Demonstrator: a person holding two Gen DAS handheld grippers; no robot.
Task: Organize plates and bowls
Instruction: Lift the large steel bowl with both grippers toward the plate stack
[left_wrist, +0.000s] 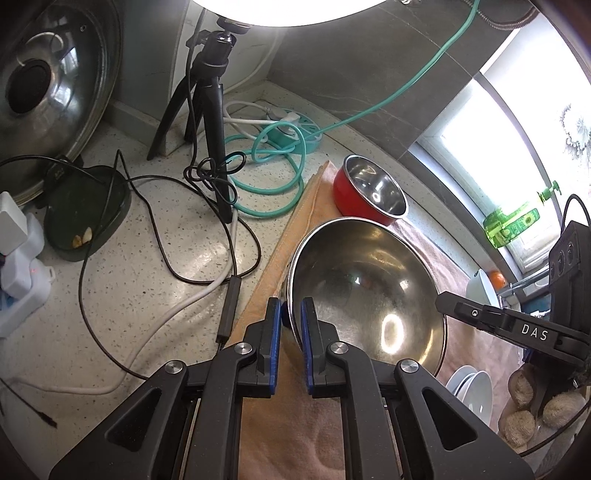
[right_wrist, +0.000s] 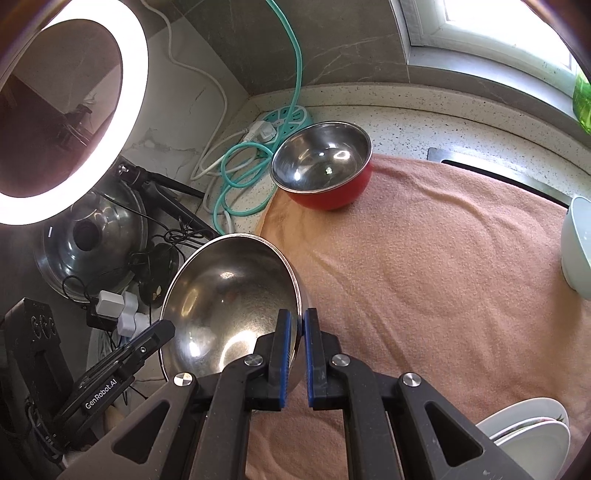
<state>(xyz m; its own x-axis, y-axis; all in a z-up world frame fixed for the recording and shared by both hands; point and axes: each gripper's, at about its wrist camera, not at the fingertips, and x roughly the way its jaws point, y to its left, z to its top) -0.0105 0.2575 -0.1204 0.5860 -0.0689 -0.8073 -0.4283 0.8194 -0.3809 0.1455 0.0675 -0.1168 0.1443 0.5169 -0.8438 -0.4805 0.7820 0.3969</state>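
Note:
A large steel bowl (left_wrist: 369, 291) (right_wrist: 229, 299) hangs tilted above the pink towel (left_wrist: 291, 424) (right_wrist: 424, 277), held from both sides. My left gripper (left_wrist: 291, 310) is shut on its left rim, one pad inside and one outside. Across the bowl, my right gripper (right_wrist: 301, 321) is shut on the opposite rim; its black finger (left_wrist: 480, 317) shows at the right of the left wrist view. A red bowl with a steel inside (left_wrist: 369, 192) (right_wrist: 321, 170) stands on the towel's far end. Stacked white plates (left_wrist: 469, 391) (right_wrist: 528, 428) lie at the near right.
A pale bowl (right_wrist: 576, 247) stands at the towel's right edge. Left of the towel the counter holds a tripod (left_wrist: 210, 122), tangled cables, a teal power strip (right_wrist: 288, 118), a pot lid (left_wrist: 51, 92) and white plugs (left_wrist: 18, 251). The ring light (right_wrist: 70, 114) glows at the left.

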